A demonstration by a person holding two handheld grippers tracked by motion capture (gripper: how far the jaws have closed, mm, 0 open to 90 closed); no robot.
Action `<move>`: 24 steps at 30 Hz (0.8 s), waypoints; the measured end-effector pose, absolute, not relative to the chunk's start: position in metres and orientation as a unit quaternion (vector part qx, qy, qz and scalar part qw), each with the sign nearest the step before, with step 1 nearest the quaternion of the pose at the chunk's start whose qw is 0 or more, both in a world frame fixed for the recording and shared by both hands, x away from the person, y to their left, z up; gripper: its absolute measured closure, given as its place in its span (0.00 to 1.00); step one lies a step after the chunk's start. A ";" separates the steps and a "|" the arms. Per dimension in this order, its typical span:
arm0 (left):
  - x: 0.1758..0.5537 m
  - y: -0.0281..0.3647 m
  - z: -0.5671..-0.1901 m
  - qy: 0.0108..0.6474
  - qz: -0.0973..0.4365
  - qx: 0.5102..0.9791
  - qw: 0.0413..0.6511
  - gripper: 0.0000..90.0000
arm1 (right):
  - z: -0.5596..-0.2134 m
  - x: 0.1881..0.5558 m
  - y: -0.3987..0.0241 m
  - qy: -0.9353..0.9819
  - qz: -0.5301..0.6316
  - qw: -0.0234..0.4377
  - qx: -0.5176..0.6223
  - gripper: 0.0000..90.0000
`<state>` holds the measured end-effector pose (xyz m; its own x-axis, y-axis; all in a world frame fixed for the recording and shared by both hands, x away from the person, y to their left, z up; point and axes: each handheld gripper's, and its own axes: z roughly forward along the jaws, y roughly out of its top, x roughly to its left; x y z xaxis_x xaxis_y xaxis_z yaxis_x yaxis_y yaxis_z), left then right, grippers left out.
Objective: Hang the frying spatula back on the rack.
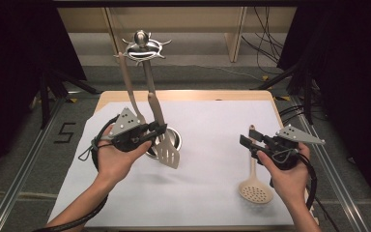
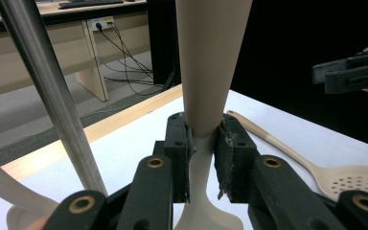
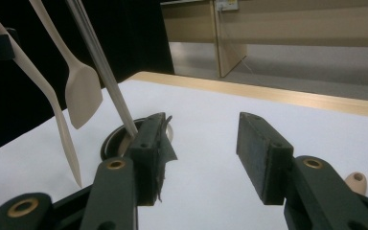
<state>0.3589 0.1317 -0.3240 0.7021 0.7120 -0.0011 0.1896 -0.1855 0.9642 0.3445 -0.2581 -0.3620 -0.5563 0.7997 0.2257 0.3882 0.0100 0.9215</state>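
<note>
Left gripper (image 2: 202, 143): both jaws are pressing on the narrow neck of the beige slotted spatula (image 1: 166, 151), no gap showing on either side in the left gripper view. In the high view this gripper (image 1: 160, 130) is sitting left of centre, with the spatula's slotted blade hanging just below it, in front of the rack's round metal base (image 1: 176, 137).

Right gripper (image 3: 201, 153): jaws are standing wide apart with nothing between them, white table cover (image 3: 211, 191) showing through the gap. In the high view it (image 1: 249, 141) is hovering at right of centre, above the handle of the beige skimmer (image 1: 255, 186) lying flat on the white sheet.

Surroundings: the rack's steel pole (image 1: 149, 79) is rising to a hooked top (image 1: 142, 46) at upper centre. 1 more beige utensil (image 1: 129, 87) is hanging from it, just left of the pole. The pole is crossing the left side of both gripper views.

Hard to make out: the spatula's handle top is cut off in the left gripper view. The skimmer's handle end is hidden under the right gripper in the high view. Whether the spatula's handle is hooked onto the rack, cannot tell.
</note>
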 end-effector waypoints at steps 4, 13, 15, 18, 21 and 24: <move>0.359 0.133 -0.322 0.307 0.235 0.735 0.557 0.84 | -0.362 0.345 -0.259 0.687 0.556 0.192 0.427 0.61; 0.360 0.135 -0.319 0.309 0.241 0.735 0.553 0.84 | -0.368 0.342 -0.260 0.690 0.542 0.191 0.439 0.62; 0.360 0.136 -0.317 0.309 0.242 0.732 0.558 0.84 | -0.369 0.342 -0.261 0.693 0.539 0.196 0.437 0.62; 0.361 0.137 -0.315 0.309 0.241 0.731 0.558 0.84 | -0.369 0.343 -0.260 0.692 0.540 0.194 0.438 0.62; 0.362 0.140 -0.314 0.311 0.246 0.732 0.554 0.84 | -0.370 0.344 -0.259 0.695 0.537 0.195 0.437 0.62; 0.364 0.143 -0.313 0.317 0.248 0.730 0.553 0.84 | -0.370 0.345 -0.258 0.697 0.536 0.197 0.434 0.62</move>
